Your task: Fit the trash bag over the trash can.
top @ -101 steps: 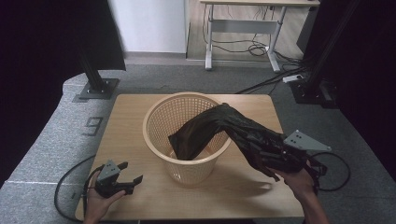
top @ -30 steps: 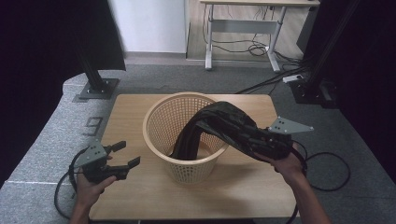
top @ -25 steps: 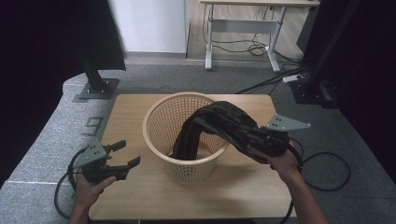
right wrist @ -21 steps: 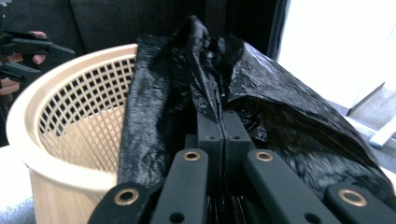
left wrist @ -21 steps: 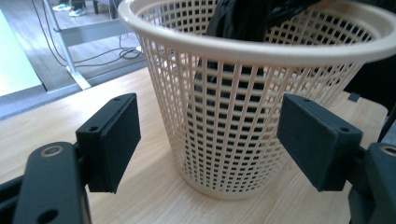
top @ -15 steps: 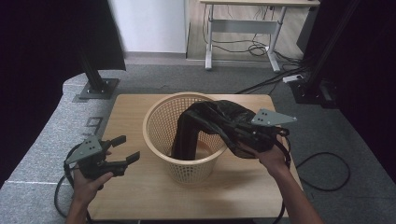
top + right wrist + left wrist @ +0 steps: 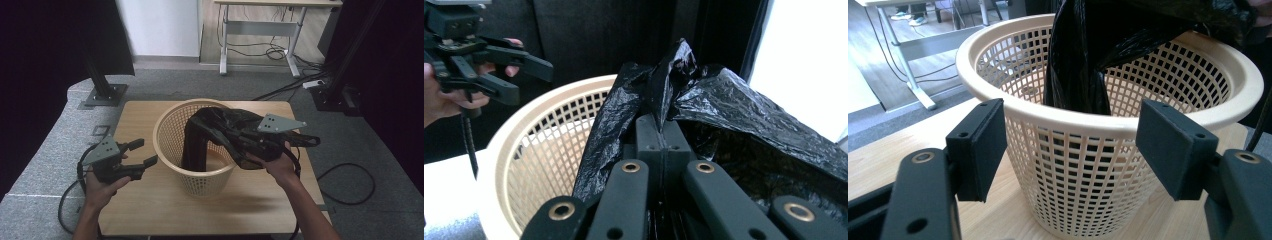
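Bag (image 7: 659, 95) film is clamped between the shut right gripper (image 7: 663, 131) jaws for lining the basket (image 7: 1108, 125); left gripper (image 7: 1073, 145) jaws, lately closing slightly, are held apart, basket rim ahead.

In the high view, the crumpled black plastic bag (image 7: 220, 131) hangs into the cream plastic lattice basket (image 7: 172, 132), and its lower end is hidden behind the basket's wall. The bag also covers the jaws of the right gripper (image 7: 235, 140) there. The light wooden desk (image 7: 150, 210) is cut off at the bottom edge. In the left gripper view the bag's top runs out of frame, and the basket's foot is cut off below.
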Demonstrator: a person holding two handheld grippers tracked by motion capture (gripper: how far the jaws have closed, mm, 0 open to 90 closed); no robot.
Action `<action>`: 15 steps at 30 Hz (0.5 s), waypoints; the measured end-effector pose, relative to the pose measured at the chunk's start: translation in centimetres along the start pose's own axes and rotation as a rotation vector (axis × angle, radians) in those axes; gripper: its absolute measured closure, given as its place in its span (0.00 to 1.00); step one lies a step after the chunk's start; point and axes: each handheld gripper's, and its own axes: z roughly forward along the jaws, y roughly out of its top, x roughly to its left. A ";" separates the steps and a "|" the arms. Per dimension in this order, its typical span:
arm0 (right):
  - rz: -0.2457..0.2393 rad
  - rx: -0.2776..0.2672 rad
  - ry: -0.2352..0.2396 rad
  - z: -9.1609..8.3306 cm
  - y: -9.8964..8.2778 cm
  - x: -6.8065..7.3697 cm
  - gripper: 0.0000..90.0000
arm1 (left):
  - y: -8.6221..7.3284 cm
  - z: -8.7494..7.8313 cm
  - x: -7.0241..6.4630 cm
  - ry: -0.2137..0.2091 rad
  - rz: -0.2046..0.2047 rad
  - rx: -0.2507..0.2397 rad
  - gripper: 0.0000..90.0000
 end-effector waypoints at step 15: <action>-0.034 -0.006 0.050 0.8 1.8 1.4 0.99 | 1.3 1.4 0.0 0.008 0.000 0.004 0.33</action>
